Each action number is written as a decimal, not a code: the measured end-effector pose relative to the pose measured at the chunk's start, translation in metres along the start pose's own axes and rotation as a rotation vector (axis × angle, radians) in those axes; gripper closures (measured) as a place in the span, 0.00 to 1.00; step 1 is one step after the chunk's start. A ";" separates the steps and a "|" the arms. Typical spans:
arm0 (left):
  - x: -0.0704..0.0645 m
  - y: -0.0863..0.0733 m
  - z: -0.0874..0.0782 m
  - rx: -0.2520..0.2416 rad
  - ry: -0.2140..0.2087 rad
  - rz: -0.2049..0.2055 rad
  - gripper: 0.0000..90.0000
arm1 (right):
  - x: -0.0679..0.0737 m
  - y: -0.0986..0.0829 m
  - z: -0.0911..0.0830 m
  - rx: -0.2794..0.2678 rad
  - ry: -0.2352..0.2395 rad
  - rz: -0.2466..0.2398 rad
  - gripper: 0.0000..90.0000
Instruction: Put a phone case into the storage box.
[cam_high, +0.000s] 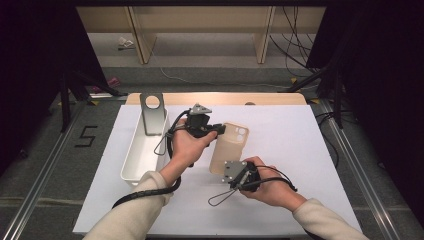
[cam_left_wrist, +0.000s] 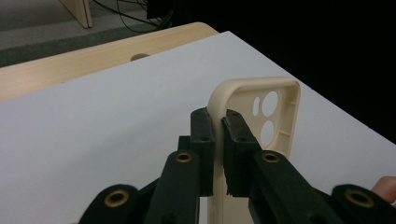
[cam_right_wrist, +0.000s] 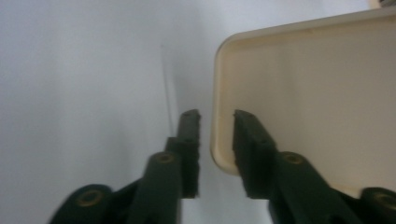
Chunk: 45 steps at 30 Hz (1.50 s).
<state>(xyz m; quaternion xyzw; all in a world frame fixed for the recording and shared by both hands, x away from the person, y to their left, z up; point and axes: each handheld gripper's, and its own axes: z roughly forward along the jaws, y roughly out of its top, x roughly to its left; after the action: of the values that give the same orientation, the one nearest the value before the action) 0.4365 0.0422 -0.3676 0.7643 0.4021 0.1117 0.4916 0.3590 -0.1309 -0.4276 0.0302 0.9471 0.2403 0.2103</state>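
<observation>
Looking down from the high view, the left gripper (cam_high: 216, 128) pinches the upper edge of a cream phone case (cam_high: 229, 147) above the white worktop (cam_high: 280, 145), while the right gripper (cam_high: 239, 175) sits at its lower end; a white tray (cam_high: 145, 147) lies just left. In the left gripper view, the jaws are clamped on the case's rim (cam_left_wrist: 219, 100). In the right gripper view, the jaws stand slightly apart around the case's edge (cam_right_wrist: 217, 135), not gripping it.
</observation>
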 end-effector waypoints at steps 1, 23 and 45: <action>0.000 0.000 -0.001 -0.004 0.010 0.012 0.93 | -0.001 -0.001 0.000 -0.007 -0.004 0.011 0.70; 0.026 0.003 -0.058 -0.170 0.114 0.027 0.93 | -0.025 -0.032 -0.022 -0.293 -0.033 0.347 0.23; 0.047 0.006 -0.100 -0.241 0.162 0.018 0.93 | -0.036 -0.064 -0.037 -0.345 -0.078 0.509 0.21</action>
<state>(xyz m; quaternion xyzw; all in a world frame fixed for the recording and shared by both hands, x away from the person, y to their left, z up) 0.4135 0.1412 -0.3239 0.6918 0.4175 0.2249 0.5445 0.3790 -0.2096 -0.4141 0.2393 0.8457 0.4411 0.1817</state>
